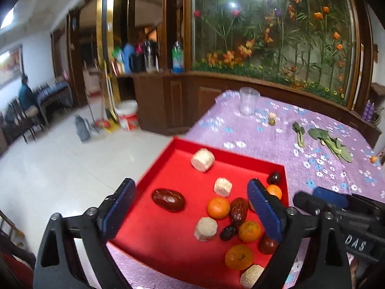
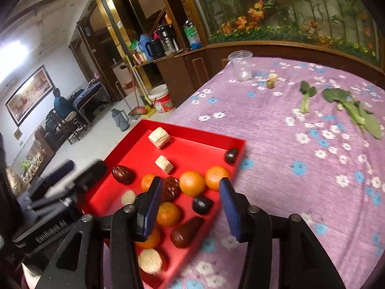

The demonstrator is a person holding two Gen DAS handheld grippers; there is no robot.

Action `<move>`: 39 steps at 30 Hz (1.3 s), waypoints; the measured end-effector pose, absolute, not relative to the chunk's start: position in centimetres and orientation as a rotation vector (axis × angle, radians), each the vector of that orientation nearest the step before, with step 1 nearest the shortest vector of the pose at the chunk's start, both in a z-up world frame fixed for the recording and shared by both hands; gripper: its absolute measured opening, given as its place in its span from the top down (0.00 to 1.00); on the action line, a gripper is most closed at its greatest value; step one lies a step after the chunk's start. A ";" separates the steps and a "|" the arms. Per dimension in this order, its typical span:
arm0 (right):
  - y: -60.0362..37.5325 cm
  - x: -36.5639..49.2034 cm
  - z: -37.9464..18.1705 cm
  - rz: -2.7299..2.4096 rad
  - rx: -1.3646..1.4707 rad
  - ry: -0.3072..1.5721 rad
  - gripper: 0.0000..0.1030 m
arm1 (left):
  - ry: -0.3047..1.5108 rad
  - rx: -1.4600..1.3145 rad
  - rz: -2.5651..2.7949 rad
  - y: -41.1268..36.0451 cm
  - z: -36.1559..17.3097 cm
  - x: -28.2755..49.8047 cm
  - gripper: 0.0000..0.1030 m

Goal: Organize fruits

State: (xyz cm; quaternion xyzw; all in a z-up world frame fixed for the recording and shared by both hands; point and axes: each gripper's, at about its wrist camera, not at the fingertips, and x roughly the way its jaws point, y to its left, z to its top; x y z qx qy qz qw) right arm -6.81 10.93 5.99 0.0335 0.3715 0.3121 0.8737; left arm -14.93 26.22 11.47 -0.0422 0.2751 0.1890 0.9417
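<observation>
A red tray (image 1: 168,245) (image 2: 192,127) sits at the table's left edge on a purple flowered cloth. It holds several small oranges (image 1: 218,207) (image 2: 192,183), dark red dates (image 1: 168,200) (image 2: 185,232), dark plums (image 1: 274,177) (image 2: 231,155) and pale beige blocks (image 1: 202,160) (image 2: 159,137). My left gripper (image 1: 192,207) is open and empty above the tray. My right gripper (image 2: 190,209) is open and empty over the tray's right side. The right gripper also shows at the right of the left wrist view (image 1: 329,198).
On the cloth beyond the tray stand a clear plastic cup (image 1: 249,100) (image 2: 240,65), a small green fruit (image 1: 272,121) (image 2: 270,83) and leafy greens (image 1: 329,143) (image 2: 351,110). A small orange (image 1: 373,159) lies at the far right. The floor drops off to the left.
</observation>
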 end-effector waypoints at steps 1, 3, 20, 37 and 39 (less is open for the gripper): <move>10.4 -7.4 6.0 0.637 0.063 0.767 0.45 | 0.541 -0.065 0.391 25.6 11.9 -15.3 0.07; 9.8 -8.2 6.0 0.611 0.050 0.759 0.45 | 0.508 -0.037 0.386 24.5 12.7 -16.0 0.07; 6.0 -15.3 8.0 0.539 0.032 0.607 0.32 | 0.311 0.026 0.434 19.3 17.3 -21.6 0.00; 6.0 -19.6 9.0 0.517 -0.022 0.518 0.18 | 0.290 -0.048 0.438 17.9 17.1 -24.8 0.00; 6.2 -19.7 8.6 0.485 -0.049 0.514 0.17 | 0.353 -0.050 0.432 18.1 16.5 -24.0 0.00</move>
